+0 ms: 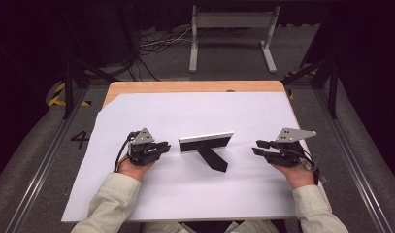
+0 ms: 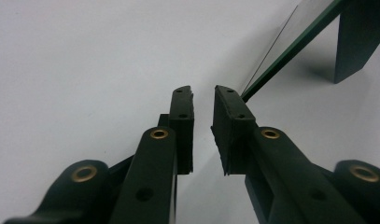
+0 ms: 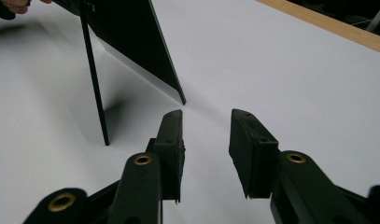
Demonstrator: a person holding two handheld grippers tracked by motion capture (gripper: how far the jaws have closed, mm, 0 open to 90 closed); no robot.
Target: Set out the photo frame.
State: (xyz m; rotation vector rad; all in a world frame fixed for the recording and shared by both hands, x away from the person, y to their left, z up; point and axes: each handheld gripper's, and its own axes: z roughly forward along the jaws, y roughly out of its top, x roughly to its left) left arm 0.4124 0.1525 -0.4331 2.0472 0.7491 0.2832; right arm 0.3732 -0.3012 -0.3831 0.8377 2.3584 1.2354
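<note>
A black photo frame (image 1: 205,141) stands upright mid-table on the white sheet, leaning on a black back stand (image 1: 212,158) that points toward the person. My left gripper (image 1: 163,145) rests just left of the frame's left end, its jaws a narrow gap apart and holding nothing. In the left gripper view (image 2: 202,91) the frame's edge (image 2: 290,51) runs off just beyond the right fingertip, and the stand (image 2: 358,37) is farther off. My right gripper (image 1: 257,147) lies off the frame's right end, open and empty. In the right gripper view (image 3: 206,114) the frame (image 3: 127,37) and stand (image 3: 94,79) are ahead to the left.
The white sheet (image 1: 151,194) covers most of a wooden table (image 1: 185,86), whose far edge shows bare. Beyond the table are cables on the floor and a white metal stand (image 1: 231,22). Metal rails run along both sides of the table.
</note>
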